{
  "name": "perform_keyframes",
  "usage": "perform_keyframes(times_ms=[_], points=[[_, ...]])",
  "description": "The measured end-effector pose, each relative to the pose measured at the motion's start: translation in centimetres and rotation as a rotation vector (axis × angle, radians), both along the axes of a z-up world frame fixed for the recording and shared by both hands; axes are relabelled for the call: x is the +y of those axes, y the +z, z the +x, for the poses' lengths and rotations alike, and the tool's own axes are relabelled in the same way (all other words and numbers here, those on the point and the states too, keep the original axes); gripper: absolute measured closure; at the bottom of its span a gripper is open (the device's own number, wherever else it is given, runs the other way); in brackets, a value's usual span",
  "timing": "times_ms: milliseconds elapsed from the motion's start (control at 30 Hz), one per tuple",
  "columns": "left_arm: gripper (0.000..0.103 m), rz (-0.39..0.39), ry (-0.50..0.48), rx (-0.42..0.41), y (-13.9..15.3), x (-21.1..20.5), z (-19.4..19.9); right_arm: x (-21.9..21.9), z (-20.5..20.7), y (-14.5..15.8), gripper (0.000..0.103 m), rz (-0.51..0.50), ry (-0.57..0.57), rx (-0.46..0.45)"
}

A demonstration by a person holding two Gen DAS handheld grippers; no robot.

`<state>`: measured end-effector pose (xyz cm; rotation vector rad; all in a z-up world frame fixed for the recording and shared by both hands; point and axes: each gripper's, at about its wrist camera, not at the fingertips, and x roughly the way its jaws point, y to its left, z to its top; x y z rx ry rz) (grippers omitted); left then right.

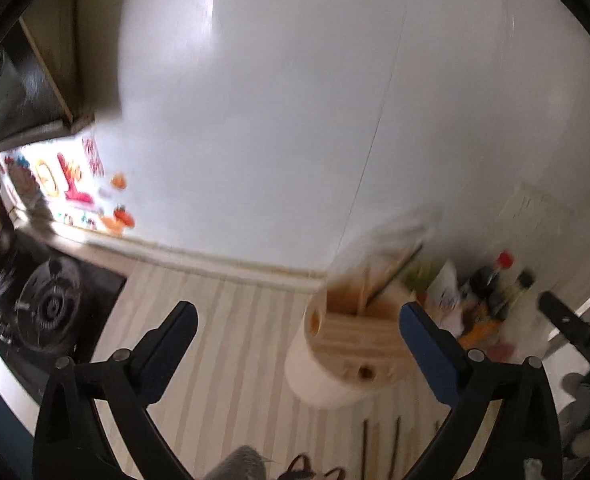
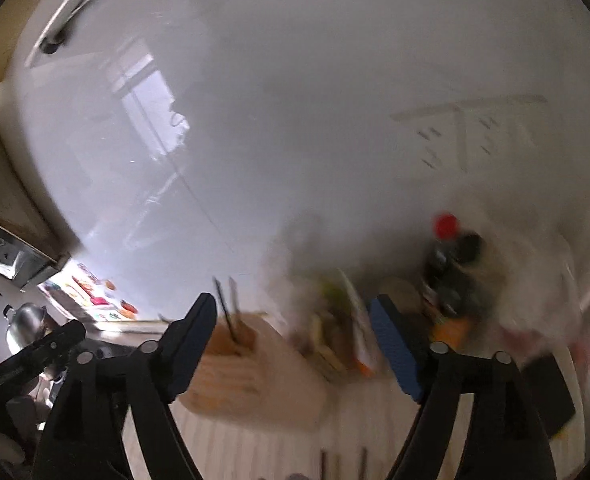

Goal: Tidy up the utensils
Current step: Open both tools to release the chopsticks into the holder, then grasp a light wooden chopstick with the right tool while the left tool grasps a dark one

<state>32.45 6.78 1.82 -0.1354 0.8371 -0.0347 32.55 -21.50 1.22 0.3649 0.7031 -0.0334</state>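
While both views are smeared by motion, the main things can still be told: the left hand-held gripper [image 1: 299, 340] stands spread wide with nothing between its fingers, and the right hand-held gripper [image 2: 295, 340] is spread too, likewise empty. The utensil holder [image 1: 351, 344], a pale wooden-topped pot with a few chopsticks [image 1: 391, 276] already leaning in it, stands on the striped desk [image 1: 231, 340] near the white wall, just ahead of the left gripper's right finger. Loose chopsticks on the desk [image 1: 379, 452] lie near the bottom edge of the left view, closer to the camera than the holder; the right view shows them as dim dark sticks low in the frame. Sauce bottles [image 1: 491, 280] and packets crowd the corner to the right, and a stove [image 1: 47, 304] sits to the left.

The step in hand looks like the reach between placements: some sticks are stowed, some remain. The next move probably calls for dropping a gripper toward the loose sticks, closing across them, then lifting them upright over the holder's opening
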Motion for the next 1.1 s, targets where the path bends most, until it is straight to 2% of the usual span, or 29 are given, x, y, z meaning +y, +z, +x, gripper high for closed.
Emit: perform_keyframes(times_ms=[100,167,300,367,433,467,533,567,633,700,867,933,967,1000,1100], points=[[0.000,0.030,-0.018,0.075,-3.3,-1.5,-1.0,-2.0,-2.0,-2.8,0.009,-0.009,-0.056,0.052],[0.000,0.042,-0.045,0.133,-5.7,-2.7,-1.6,-3.2,-3.2,-5.7,0.008,-0.044,-0.093,0.126],[0.000,0.081,-0.100,0.258,-11.6,-6.3,-2.6,-5.3,-4.4,-12.3,0.010,-0.023,-0.108,0.323],[0.000,0.073,-0.137,0.339,-14.3,-8.3,-3.0,-5.7,-5.0,-15.6,0.030,-0.013,-0.099,0.423],[0.001,0.076,-0.166,0.411,-17.0,-10.0,-3.4,-6.1,-5.7,-18.8,0.057,0.004,-0.097,0.529],[0.001,0.070,-0.178,0.443,-18.2,-10.6,-3.5,-6.4,-6.1,-19.9,0.060,0.022,-0.095,0.559],[0.016,0.058,-0.202,0.509,-20.8,-11.8,-3.9,-6.4,-7.0,-22.2,0.061,0.052,-0.087,0.625],[0.018,0.044,-0.217,0.539,-21.8,-12.2,-4.0,-6.1,-7.4,-23.0,0.061,0.058,-0.081,0.636],[0.039,0.024,-0.232,0.583,-23.4,-13.0,-4.1,-5.7,-8.6,-24.1,0.061,0.062,-0.069,0.657],[0.042,0.013,-0.254,0.595,-24.5,-13.6,-4.2,-5.3,-9.2,-24.5,0.061,0.063,-0.061,0.667],[0.066,0.049,-0.292,0.611,-26.0,-15.5,-4.4,-5.1,-10.2,-25.4,0.061,0.050,-0.076,0.673],[0.087,0.072,-0.291,0.614,-26.5,-15.8,-4.6,-5.1,-10.2,-25.7,0.060,0.056,-0.081,0.684],[0.089,0.072,-0.294,0.613,-26.7,-15.9,-4.8,-5.1,-10.4,-25.8,0.060,0.060,-0.080,0.688],[0.097,0.101,-0.294,0.598,-26.6,-15.8,-5.0,-5.0,-10.6,-26.1,0.060,0.062,-0.072,0.694],[0.099,0.111,-0.291,0.599,-26.6,-15.0,-5.2,-4.2,-10.3,-26.5,0.060,0.065,-0.048,0.702]])
